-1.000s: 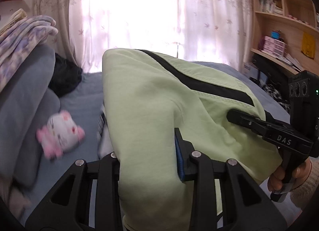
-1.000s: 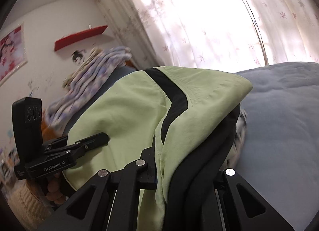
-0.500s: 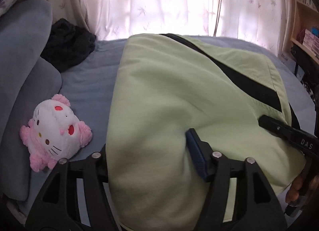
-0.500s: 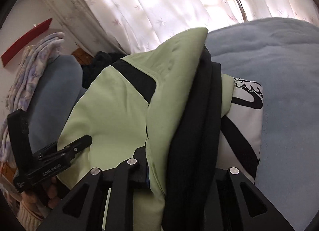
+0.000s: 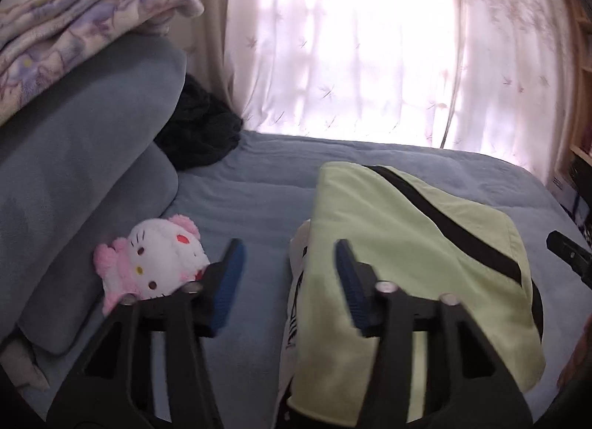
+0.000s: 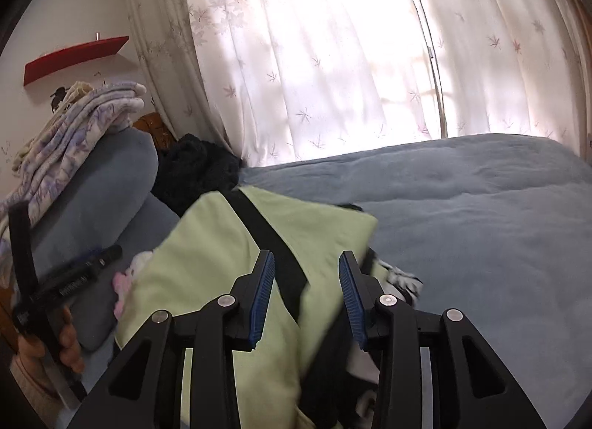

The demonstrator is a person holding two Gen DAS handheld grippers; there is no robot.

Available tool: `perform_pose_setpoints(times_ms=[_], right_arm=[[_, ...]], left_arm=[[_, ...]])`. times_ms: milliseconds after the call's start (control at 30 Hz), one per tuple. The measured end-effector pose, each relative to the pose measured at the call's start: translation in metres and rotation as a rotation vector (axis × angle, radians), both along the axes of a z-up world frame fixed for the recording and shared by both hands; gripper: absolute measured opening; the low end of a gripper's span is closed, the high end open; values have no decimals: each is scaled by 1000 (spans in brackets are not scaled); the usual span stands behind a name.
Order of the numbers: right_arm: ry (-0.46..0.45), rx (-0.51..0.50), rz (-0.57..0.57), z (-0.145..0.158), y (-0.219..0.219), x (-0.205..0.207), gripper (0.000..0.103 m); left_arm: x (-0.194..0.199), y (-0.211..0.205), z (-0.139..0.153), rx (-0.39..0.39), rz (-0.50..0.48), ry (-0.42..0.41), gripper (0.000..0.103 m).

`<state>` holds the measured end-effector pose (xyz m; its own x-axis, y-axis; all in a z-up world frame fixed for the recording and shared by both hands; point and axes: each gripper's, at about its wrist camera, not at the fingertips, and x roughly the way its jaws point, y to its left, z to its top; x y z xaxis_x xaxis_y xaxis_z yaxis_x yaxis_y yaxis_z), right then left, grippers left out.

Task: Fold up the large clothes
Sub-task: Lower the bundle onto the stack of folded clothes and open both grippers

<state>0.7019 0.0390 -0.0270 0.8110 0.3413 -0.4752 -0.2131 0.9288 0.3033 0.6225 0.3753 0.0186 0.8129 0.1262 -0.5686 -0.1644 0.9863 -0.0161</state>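
Garment: a folded light-green garment with a black diagonal stripe lies on the blue bed; in the left wrist view it fills the 3 to 5 o'clock part, with a white, black-printed layer showing under its left edge.
Left gripper: jaws apart, having just been closing; nothing is pinched. The left pad sits over bare bed, the right pad over the garment's left edge.
Right gripper: jaws apart, having just been opening; the garment's green and black cloth lies between and under the pads, but they do not press on it.
Plush toy: white and pink, at 9 o'clock of the left gripper, against the grey-blue cushion.
Blanket: lilac-patterned, folded, on top of the cushion at 10 o'clock.
Dark cloth: heaped at 11 o'clock, by the curtain.
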Motion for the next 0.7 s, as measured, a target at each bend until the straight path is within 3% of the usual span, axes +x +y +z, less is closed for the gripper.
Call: perform_pose_setpoints(times_ms=[100, 233, 433, 567, 700], right_arm=[[69, 6, -20, -16, 26, 46, 37], [200, -66, -51, -72, 51, 91, 36], [195, -97, -20, -118, 59, 101, 34], [212, -130, -32, -116, 43, 90, 34], [250, -84, -16, -95, 8, 61, 36]], left_arm=[[24, -13, -16, 19, 34, 46, 34], [46, -35, -50, 142, 41, 140, 36], [55, -39, -85, 198, 69, 178, 41], [42, -45, -82, 234, 112, 157, 49], [17, -38, -63, 130, 118, 162, 49]])
